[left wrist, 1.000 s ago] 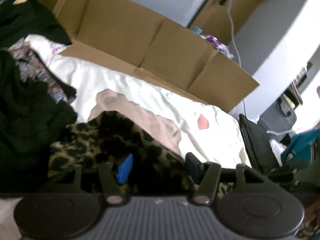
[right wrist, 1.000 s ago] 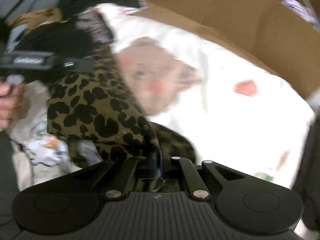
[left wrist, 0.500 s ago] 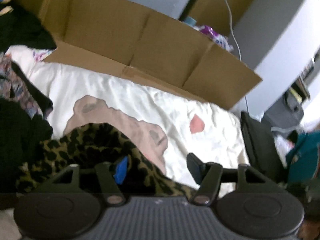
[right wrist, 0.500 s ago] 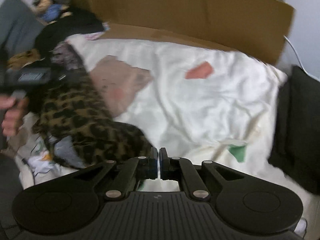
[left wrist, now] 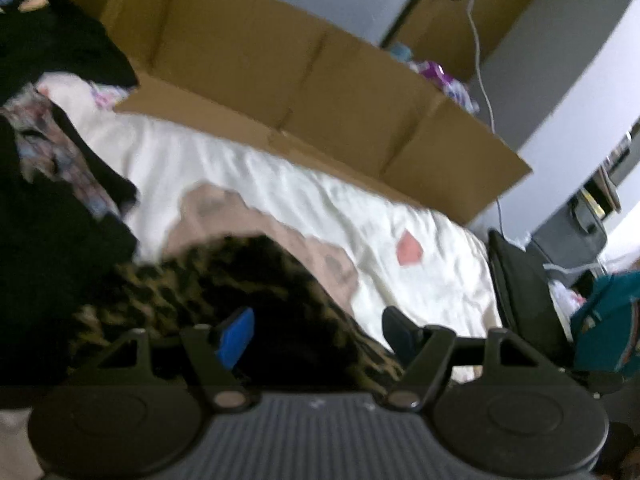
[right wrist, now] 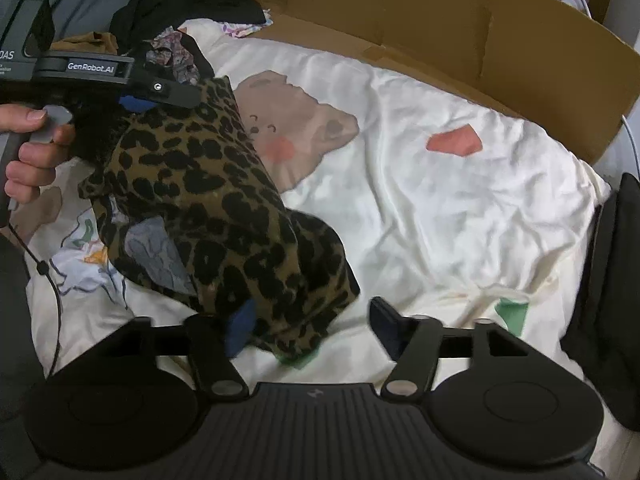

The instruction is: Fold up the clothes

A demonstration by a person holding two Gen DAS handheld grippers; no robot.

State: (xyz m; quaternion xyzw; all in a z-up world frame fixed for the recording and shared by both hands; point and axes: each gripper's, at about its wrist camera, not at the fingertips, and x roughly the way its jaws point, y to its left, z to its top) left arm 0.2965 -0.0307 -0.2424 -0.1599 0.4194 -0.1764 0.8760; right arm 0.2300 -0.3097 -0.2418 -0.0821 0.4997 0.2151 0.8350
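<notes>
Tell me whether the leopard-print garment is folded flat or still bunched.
Bunched. The leopard-print garment sits in a crumpled heap on the cream bedsheet, with a grey lining showing.

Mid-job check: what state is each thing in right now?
Left tool: open, leopard garment loose inside its jaws.
Right tool: jaws opening, garment corner between them, ungripped.
Leopard garment: bunched, unfolded.
Bed sheet: wrinkled.
Cardboard box: opened out.

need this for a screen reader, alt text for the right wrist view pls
A leopard-print garment lies bunched on a cream bedsheet, its near end between the right gripper's opening jaws. At upper left, a hand holds the left gripper at the garment's far end.
</notes>
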